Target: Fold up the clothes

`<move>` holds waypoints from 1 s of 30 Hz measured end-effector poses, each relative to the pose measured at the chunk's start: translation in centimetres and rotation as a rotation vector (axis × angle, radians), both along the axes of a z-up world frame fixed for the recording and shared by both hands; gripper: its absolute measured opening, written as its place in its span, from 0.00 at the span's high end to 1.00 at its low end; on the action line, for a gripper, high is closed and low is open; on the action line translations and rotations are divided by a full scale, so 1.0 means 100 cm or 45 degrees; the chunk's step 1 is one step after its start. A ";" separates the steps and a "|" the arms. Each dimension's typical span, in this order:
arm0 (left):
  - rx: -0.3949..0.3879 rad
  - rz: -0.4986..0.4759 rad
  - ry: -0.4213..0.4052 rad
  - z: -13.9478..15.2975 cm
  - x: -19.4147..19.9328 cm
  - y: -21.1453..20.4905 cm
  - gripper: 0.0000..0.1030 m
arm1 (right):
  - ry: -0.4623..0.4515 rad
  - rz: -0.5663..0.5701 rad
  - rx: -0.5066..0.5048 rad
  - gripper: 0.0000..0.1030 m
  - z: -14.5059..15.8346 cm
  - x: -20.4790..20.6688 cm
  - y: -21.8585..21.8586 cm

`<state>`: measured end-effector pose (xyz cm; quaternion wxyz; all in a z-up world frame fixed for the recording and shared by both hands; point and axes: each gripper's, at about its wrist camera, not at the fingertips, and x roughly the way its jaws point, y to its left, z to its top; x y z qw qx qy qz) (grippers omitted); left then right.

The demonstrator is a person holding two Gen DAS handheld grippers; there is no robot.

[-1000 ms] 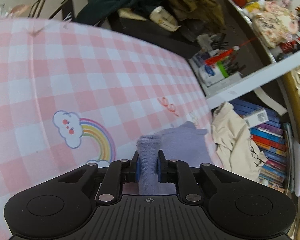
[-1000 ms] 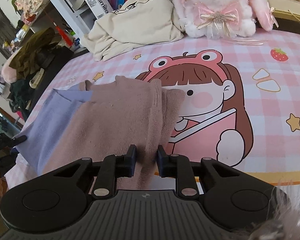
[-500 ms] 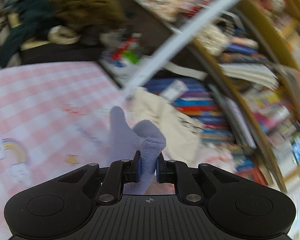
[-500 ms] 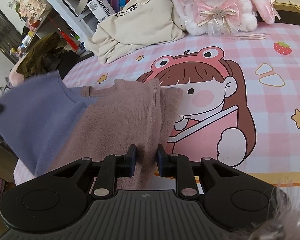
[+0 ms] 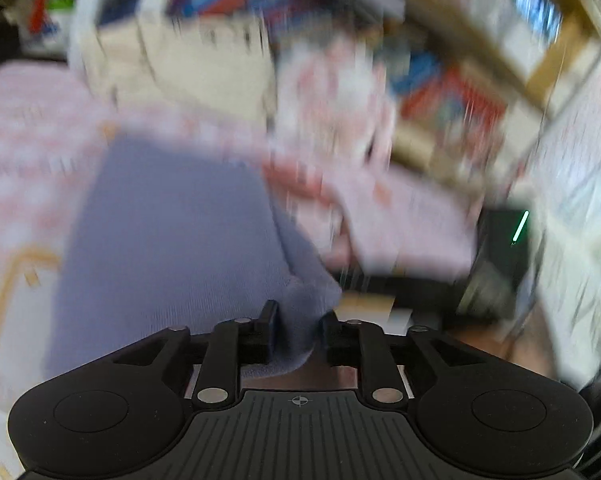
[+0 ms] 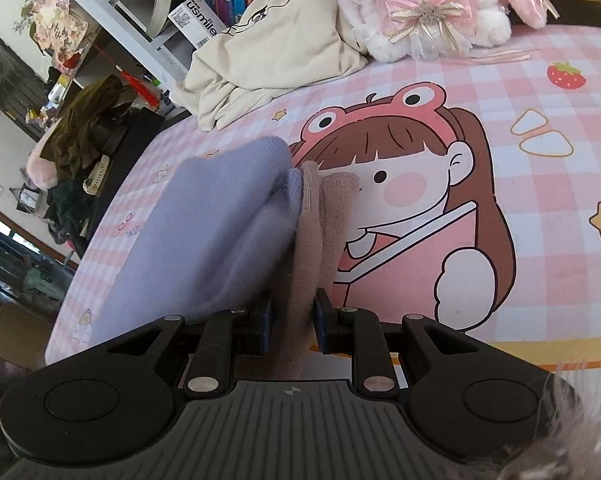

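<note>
1. Left gripper pinches the lavender panel of the sweater, lower center of a blurry frame.
2. Right gripper clamps its mauve panel, mid-frame on the pink checked sheet.

Bright even daylight; left wrist view heavily motion-blurred, right sharp, fisheye-curved edges.
</note>
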<state>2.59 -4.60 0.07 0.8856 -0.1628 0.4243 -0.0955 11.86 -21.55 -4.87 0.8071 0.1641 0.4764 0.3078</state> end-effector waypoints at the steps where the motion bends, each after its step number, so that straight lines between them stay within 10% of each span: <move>1: 0.036 -0.028 0.018 -0.007 0.000 -0.006 0.71 | 0.012 -0.001 0.013 0.80 -0.001 0.001 -0.002; 6: 0.120 -0.145 0.029 -0.009 0.001 -0.027 0.33 | 0.087 -0.024 0.060 0.76 -0.005 0.006 -0.010; 16: 0.122 -0.077 -0.191 0.045 -0.031 0.020 0.32 | 0.093 -0.107 0.276 0.51 0.030 0.002 -0.039; 25: 0.398 -0.025 -0.083 -0.004 -0.030 0.026 0.34 | 0.259 -0.032 0.248 0.44 0.010 0.023 0.013; 27: 0.431 -0.038 -0.100 -0.008 -0.036 0.022 0.33 | 0.236 -0.051 0.229 0.56 0.012 0.025 0.018; 28: 0.435 -0.042 -0.098 -0.008 -0.038 0.022 0.33 | 0.223 -0.060 0.219 0.79 0.012 0.025 0.020; 30: 0.437 -0.050 -0.092 -0.007 -0.034 0.023 0.32 | 0.002 0.023 0.258 0.84 0.032 0.010 0.020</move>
